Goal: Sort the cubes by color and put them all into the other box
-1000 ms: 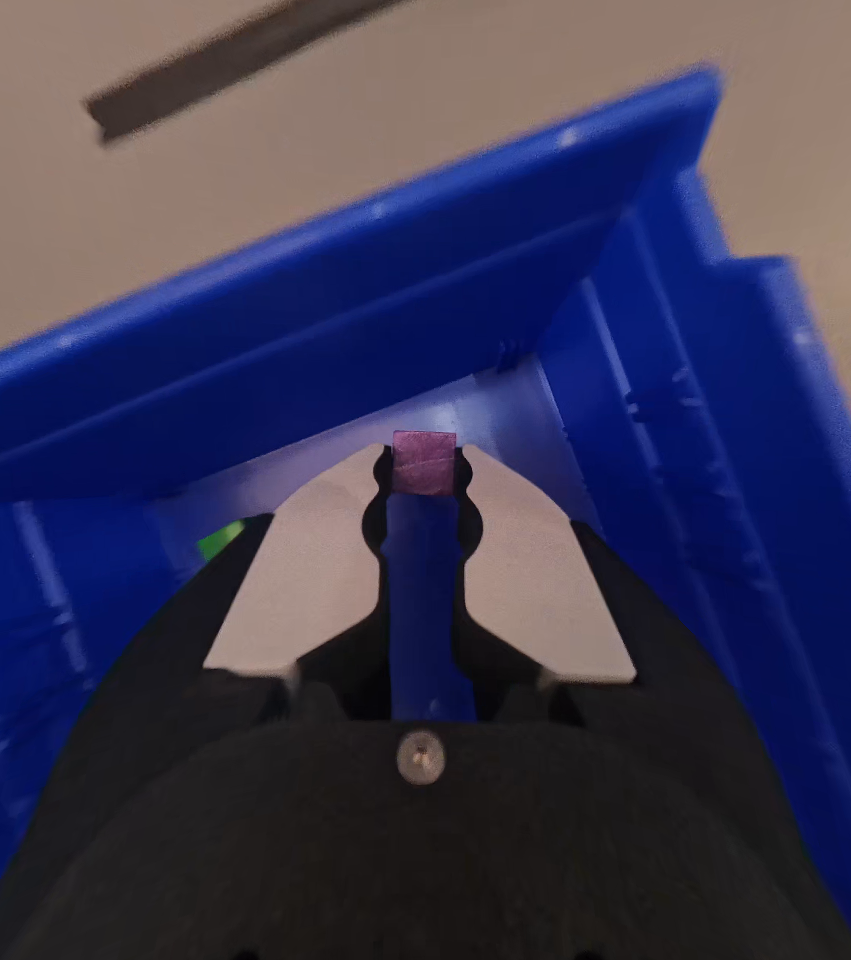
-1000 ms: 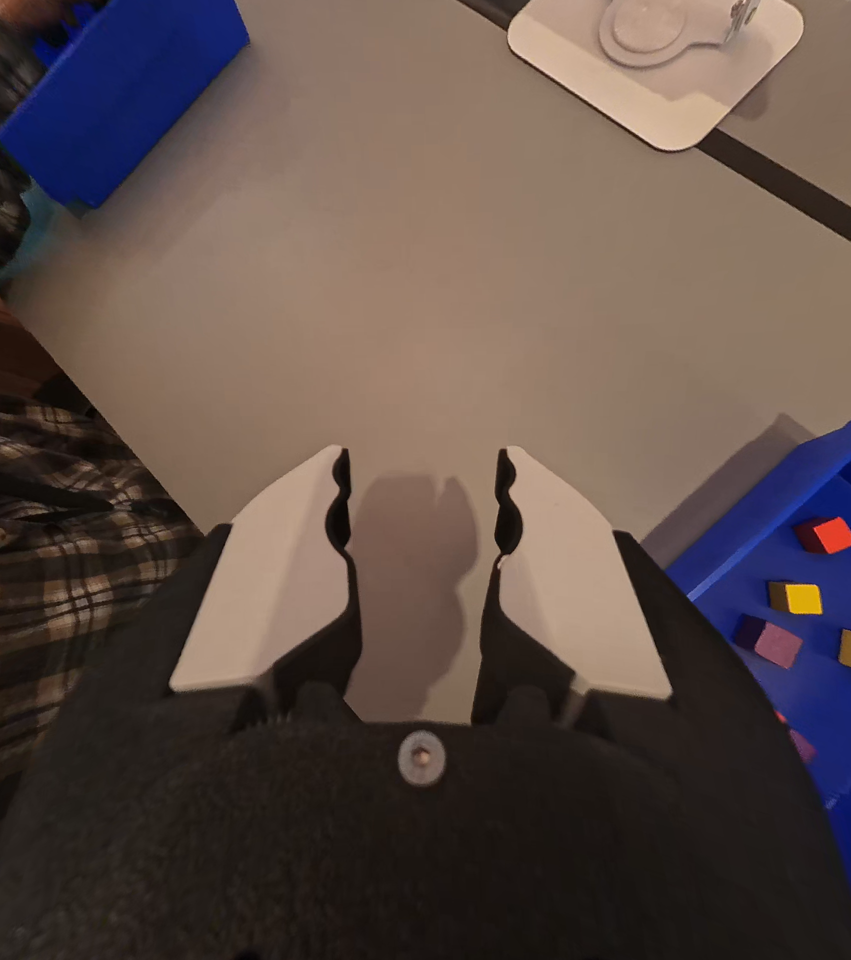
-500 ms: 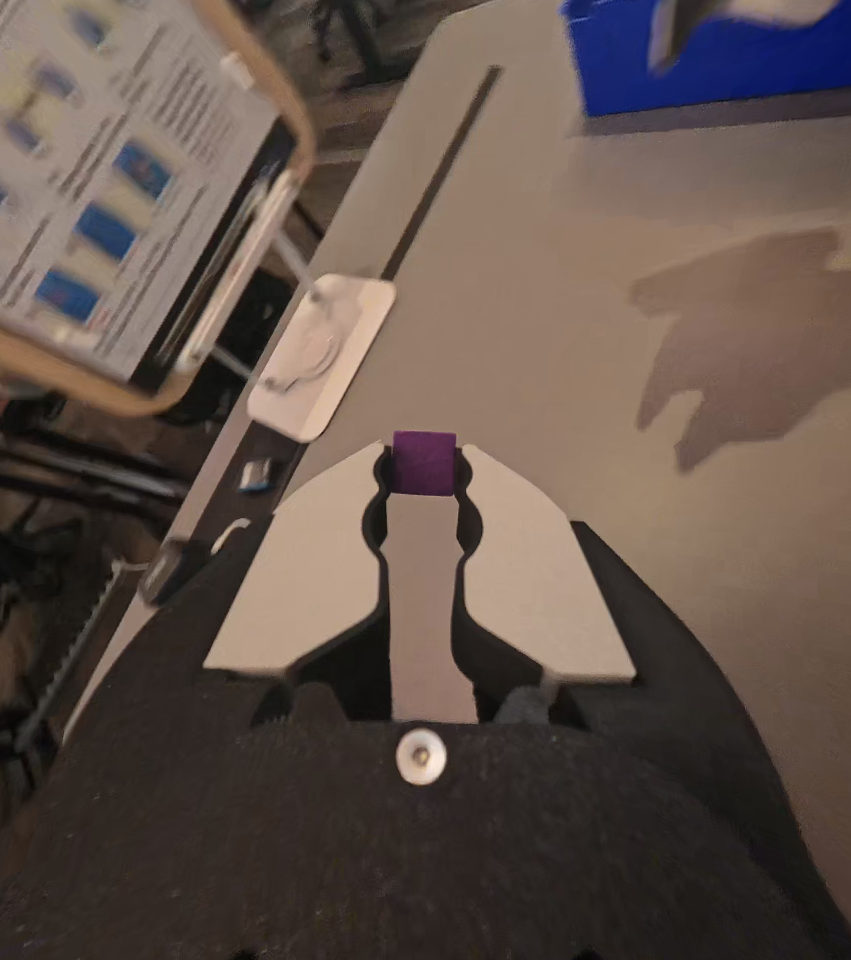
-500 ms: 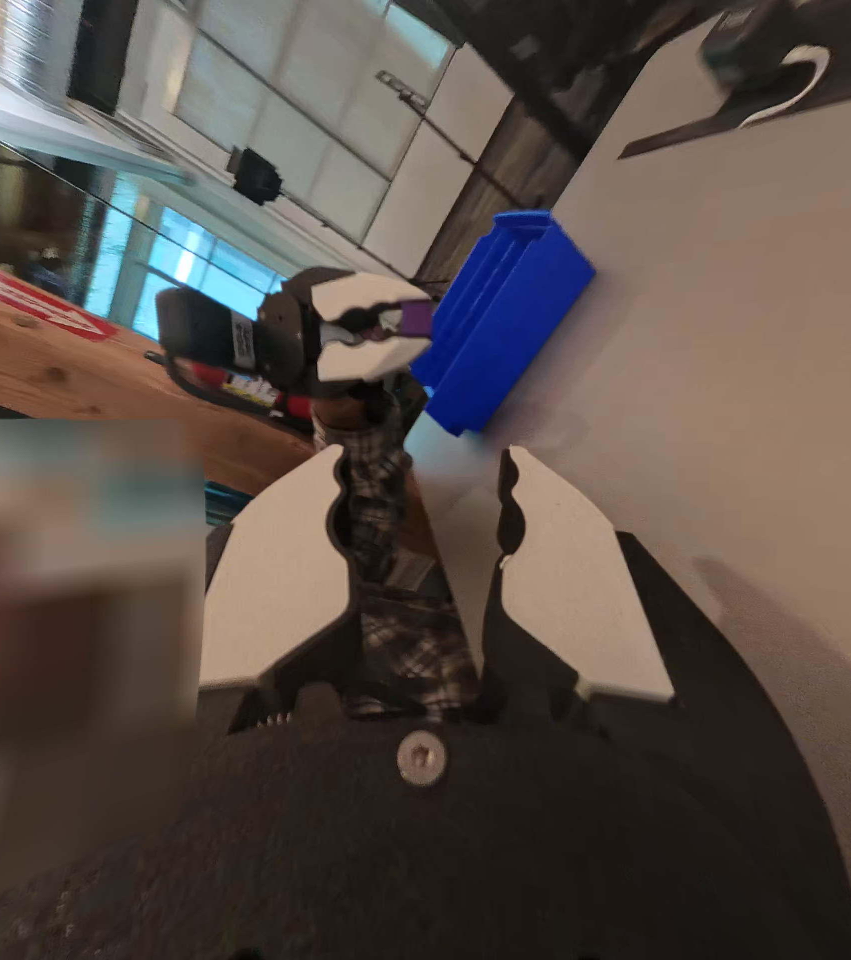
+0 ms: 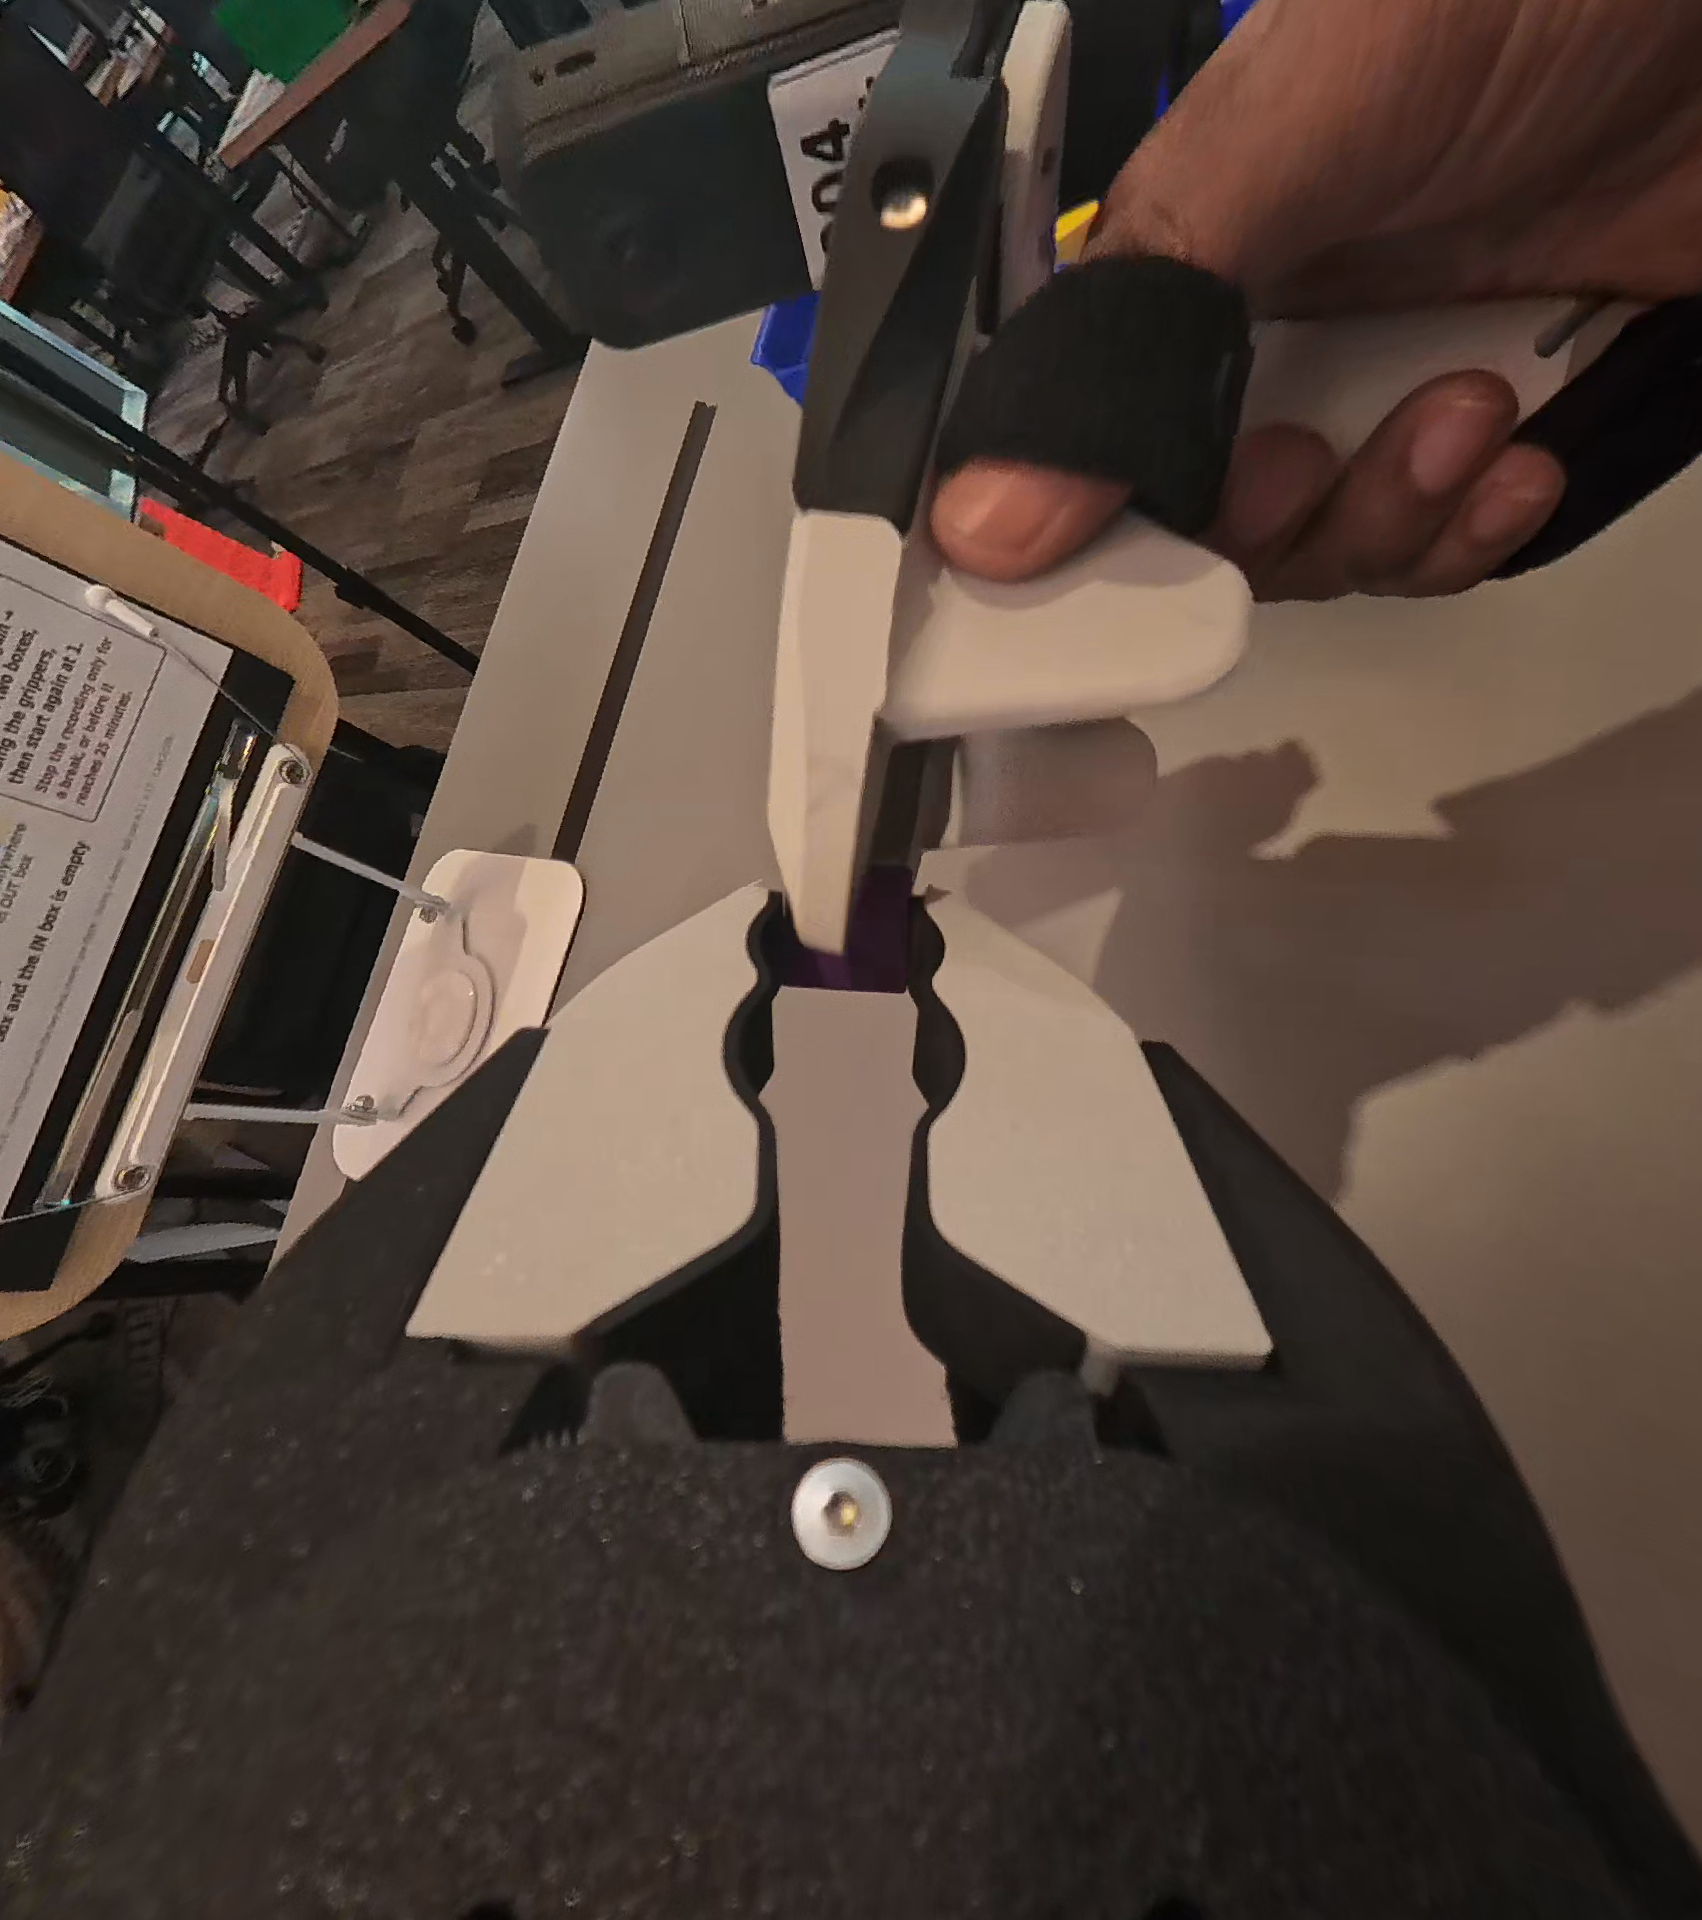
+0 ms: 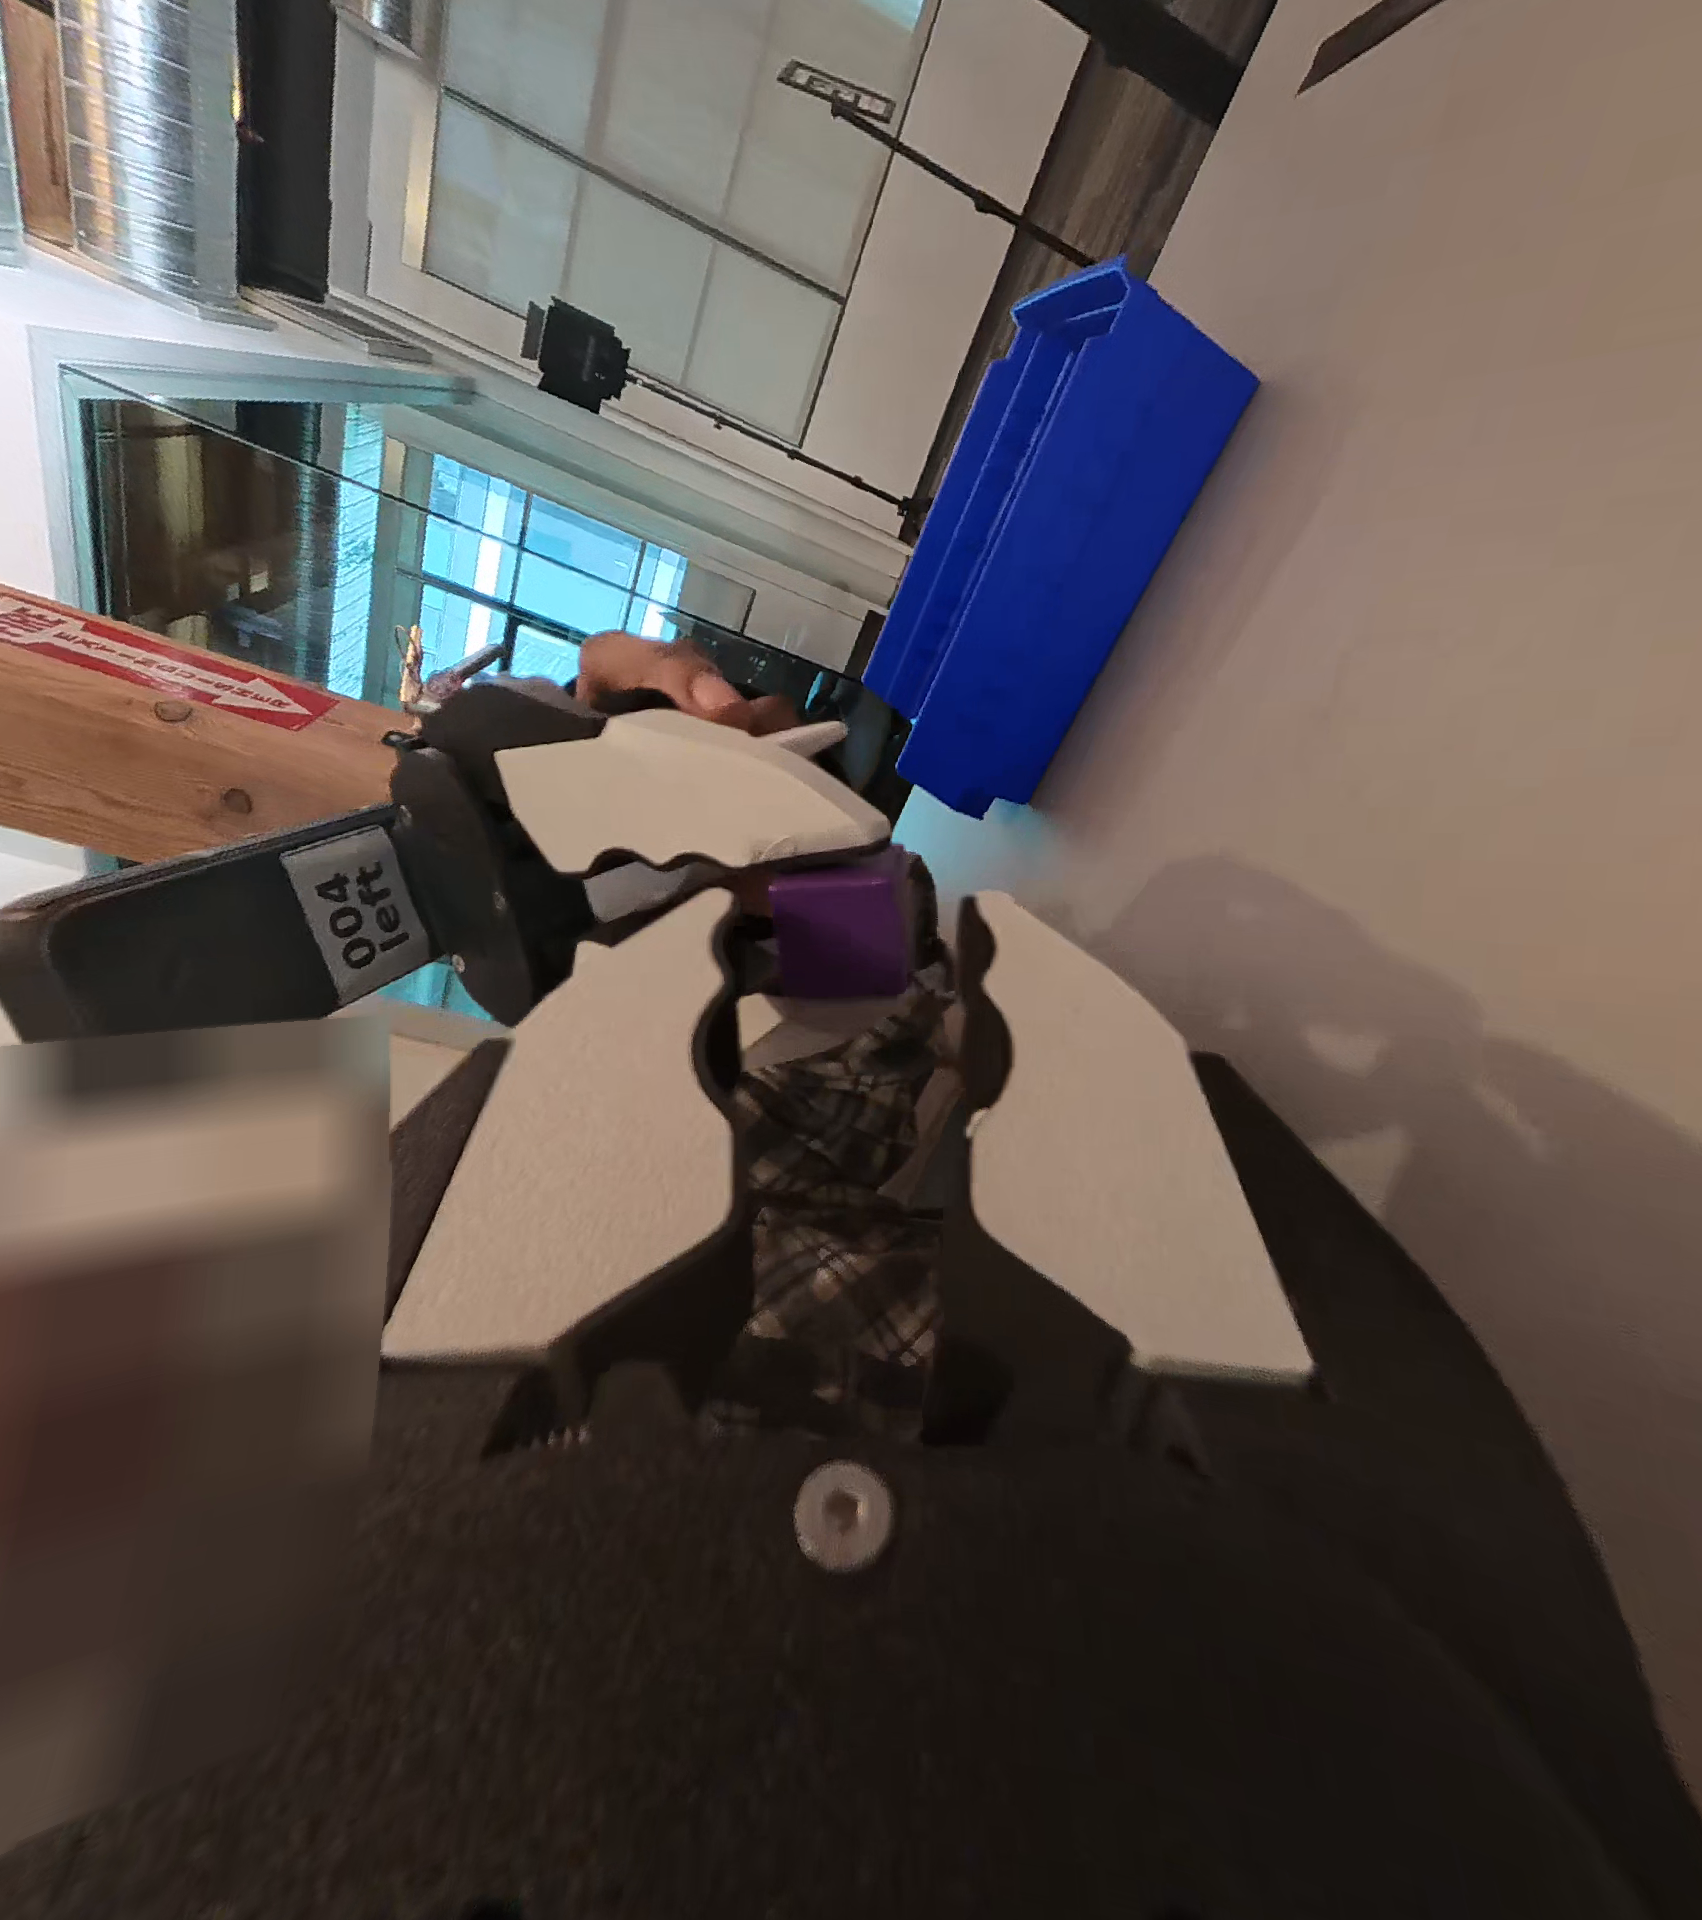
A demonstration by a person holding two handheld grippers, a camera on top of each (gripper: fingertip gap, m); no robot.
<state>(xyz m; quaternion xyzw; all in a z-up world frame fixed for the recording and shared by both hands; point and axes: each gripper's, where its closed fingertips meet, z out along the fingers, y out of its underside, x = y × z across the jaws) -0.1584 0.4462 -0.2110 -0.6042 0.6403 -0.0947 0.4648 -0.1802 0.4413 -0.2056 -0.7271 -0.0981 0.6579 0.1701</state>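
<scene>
Here the left gripper point(image 5: 845, 940) grips the purple cube point(image 5: 862, 951) between its fingertips, jaws narrow and clamped on it, above the grey table point(image 5: 1449, 1039). The right gripper point(image 6: 852, 951) meets the cube at right angles; its jaws stand apart around the cube, and whether they touch it cannot be told. In the left wrist view one white finger point(image 5: 821, 748) of the right gripper lies across the cube's front, and the hand point(image 5: 1398, 291) holding that gripper shows above the cube. In the right wrist view a blue box point(image 6: 1055, 561) sits on the table well beyond the cube. Left of the cube, at the table edge, a white plate point(image 5: 473, 997) carries a stand with a printed sheet point(image 5: 26, 862).
</scene>
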